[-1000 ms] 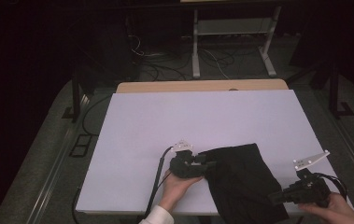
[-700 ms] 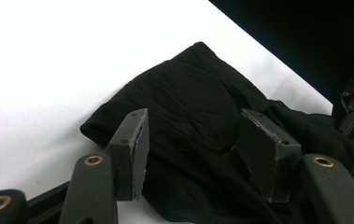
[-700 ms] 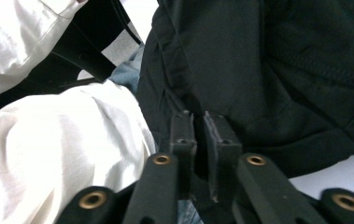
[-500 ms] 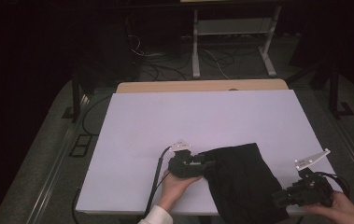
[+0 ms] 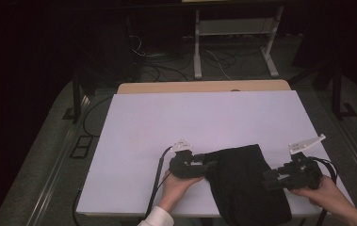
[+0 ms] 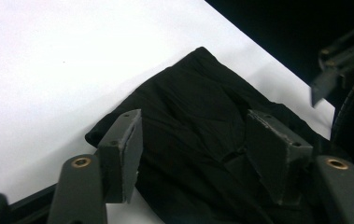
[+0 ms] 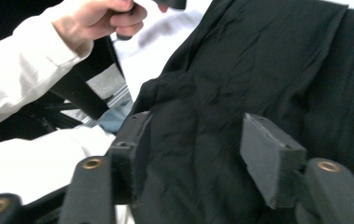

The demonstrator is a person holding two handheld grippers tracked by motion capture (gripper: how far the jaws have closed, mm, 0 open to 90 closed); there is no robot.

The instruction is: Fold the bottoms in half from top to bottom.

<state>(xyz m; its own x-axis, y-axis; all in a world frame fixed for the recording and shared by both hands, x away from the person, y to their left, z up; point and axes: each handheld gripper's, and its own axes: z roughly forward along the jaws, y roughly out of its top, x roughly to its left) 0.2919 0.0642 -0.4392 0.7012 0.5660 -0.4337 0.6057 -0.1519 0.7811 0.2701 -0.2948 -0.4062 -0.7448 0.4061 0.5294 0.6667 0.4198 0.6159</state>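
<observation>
Black cloth [image 5: 247,183]: no legible label; both jaws apparently spread.

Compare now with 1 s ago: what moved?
Little. The left gripper shifted slightly right, closer against the black garment's left edge. The right gripper eased slightly left and down at its right edge. Both sets of jaws are open, nothing grasped. The garment and white table cover look unchanged.

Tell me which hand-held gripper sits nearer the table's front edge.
The right hand-held gripper, at the black cloth's right side. The left hand-held gripper sits slightly farther up the white table, at the cloth's left edge.
</observation>
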